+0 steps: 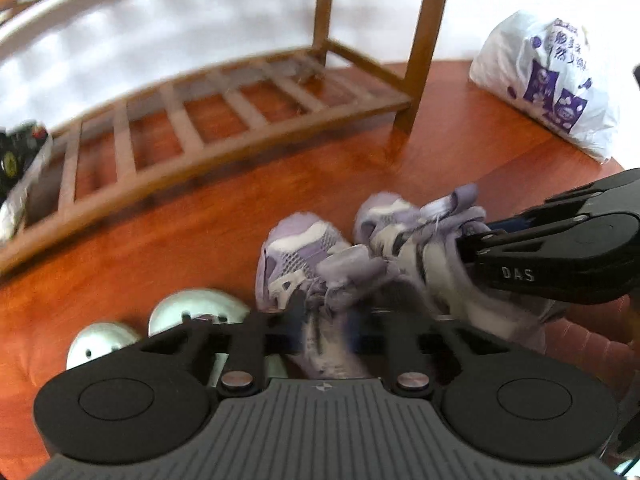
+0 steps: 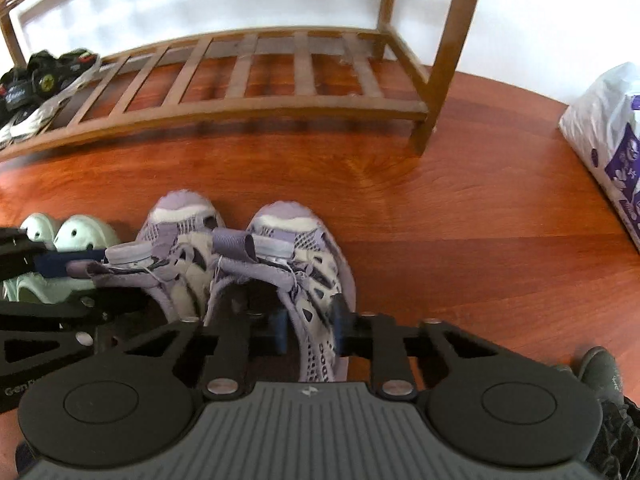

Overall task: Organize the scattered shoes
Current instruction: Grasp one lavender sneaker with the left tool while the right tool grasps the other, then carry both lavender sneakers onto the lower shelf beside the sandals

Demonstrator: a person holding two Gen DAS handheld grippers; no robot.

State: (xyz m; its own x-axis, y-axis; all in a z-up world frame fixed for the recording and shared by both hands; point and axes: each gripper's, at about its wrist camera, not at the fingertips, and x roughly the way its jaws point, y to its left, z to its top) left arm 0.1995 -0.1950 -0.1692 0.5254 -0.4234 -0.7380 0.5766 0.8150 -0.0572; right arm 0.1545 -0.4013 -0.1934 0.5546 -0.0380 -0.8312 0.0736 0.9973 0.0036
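Observation:
Two lilac and white mesh sneakers stand side by side on the red-brown wooden floor, toes toward the rack. My left gripper (image 1: 328, 324) is shut on the collar wall of the left sneaker (image 1: 296, 248). My right gripper (image 2: 310, 324) is shut on the outer side wall of the right sneaker (image 2: 296, 224). In the left wrist view the right gripper (image 1: 472, 240) reaches in from the right into the right sneaker (image 1: 400, 220). In the right wrist view the left gripper (image 2: 80, 268) comes in from the left at the left sneaker (image 2: 180, 220). Whether the soles touch the floor is unclear.
A slatted wooden shoe rack (image 2: 280, 64) stands against the white wall ahead, with black and white shoes (image 2: 48, 76) at its left end. Mint clogs (image 2: 84, 232) sit left of the sneakers. A white and purple plastic bag (image 1: 552, 80) lies at right; a black shoe (image 2: 604, 380) is near right.

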